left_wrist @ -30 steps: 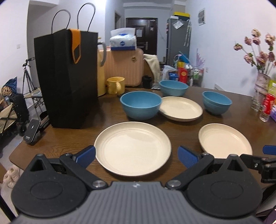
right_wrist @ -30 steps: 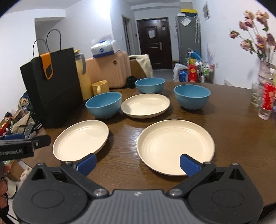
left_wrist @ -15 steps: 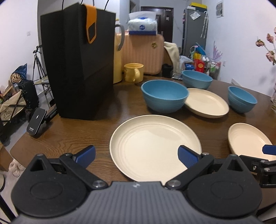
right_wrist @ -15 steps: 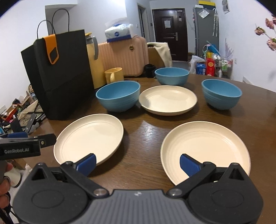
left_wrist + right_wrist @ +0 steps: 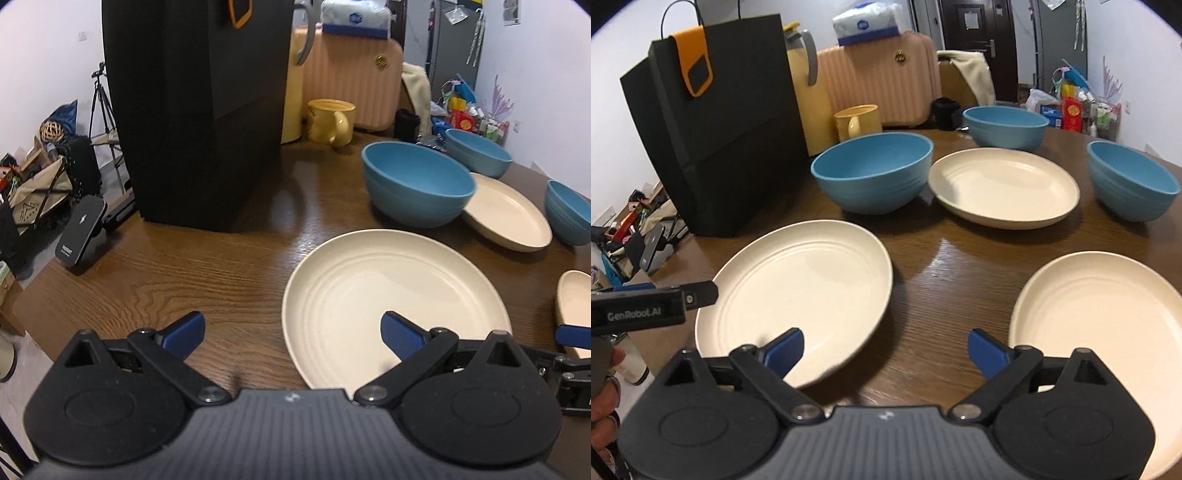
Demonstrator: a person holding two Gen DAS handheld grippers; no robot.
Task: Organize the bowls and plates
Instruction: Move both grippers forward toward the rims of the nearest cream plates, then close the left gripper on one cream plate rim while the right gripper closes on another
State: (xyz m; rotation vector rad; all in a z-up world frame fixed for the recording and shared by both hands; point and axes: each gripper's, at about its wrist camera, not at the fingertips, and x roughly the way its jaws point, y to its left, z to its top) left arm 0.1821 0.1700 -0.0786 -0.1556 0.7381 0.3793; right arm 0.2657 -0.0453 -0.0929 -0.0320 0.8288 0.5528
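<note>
While both grippers — left, right — gape apart, blue bowls hold nothing.

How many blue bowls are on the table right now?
3. One round blue bowl stands near the black paper bag, one at the far edge, one at far right. None looks stacked; any behind the bag would be hidden.
</note>
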